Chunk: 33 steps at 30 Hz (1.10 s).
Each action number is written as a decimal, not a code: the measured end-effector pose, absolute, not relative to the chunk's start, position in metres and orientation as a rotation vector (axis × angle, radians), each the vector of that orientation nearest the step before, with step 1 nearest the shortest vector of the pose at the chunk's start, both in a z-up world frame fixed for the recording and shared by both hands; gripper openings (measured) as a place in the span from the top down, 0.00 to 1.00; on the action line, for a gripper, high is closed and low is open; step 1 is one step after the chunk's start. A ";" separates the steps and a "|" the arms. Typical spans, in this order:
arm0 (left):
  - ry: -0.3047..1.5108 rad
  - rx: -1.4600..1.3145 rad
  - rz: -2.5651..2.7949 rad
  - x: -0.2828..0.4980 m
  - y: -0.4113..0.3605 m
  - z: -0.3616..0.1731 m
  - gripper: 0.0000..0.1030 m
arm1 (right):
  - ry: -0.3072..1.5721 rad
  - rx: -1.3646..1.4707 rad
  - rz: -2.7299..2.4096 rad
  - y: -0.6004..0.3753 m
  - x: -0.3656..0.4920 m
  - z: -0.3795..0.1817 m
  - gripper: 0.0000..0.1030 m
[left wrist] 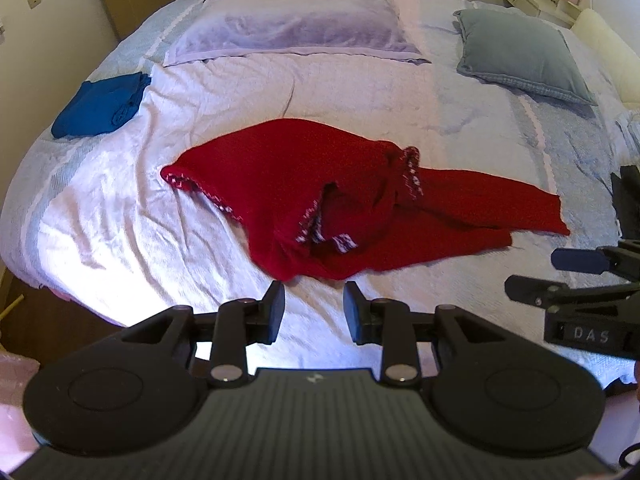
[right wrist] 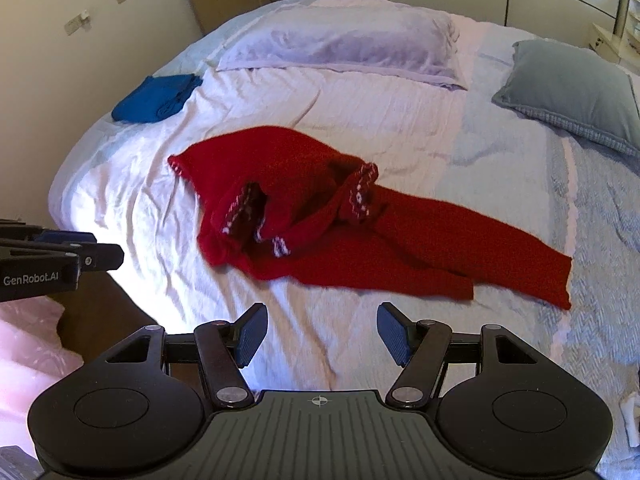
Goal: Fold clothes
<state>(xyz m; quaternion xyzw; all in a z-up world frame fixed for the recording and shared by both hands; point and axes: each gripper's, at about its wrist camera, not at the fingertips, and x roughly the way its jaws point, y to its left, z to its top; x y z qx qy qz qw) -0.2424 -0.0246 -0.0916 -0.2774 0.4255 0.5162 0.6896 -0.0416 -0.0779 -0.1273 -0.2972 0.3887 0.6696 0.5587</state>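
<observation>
While both pairs of my jaws hang apart and empty low in each frame, the step in hand, as I judge it, is to get a first hold on the garment. My left gripper [left wrist: 314, 306] has its jaws parted a little with only the bed [left wrist: 120, 240] between them; my right gripper [right wrist: 322, 332] stands wider, likewise holding nothing. Just beyond them, at frame centre, the red sweater [left wrist: 320, 184] lies crumpled on the sheet, body bunched at centre left, white-patterned cuffs and hem turned up, a long part trailing toward the lower right. To do this well I should take two matching edges, not the heap, and spread it flat before any fold. Farther off, at the left edge, a blue garment [left wrist: 100, 104] lies already folded. Beyond are a lilac pillow [left wrist: 292, 28] and a grey pillow [left wrist: 520, 52]. No containers show.
</observation>
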 end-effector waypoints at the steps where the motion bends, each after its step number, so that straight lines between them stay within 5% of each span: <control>1: 0.953 -0.618 1.149 -0.246 -0.019 -0.092 0.73 | 0.922 -0.693 1.569 -0.073 -0.044 -0.127 0.38; 15: 1.033 -0.544 0.971 -0.290 0.062 -0.119 0.69 | 1.000 -0.576 1.342 -0.029 -0.064 -0.146 0.38; 33: 1.067 -0.534 0.883 -0.271 0.076 -0.198 0.62 | 1.015 -0.701 1.203 -0.017 -0.037 -0.214 0.38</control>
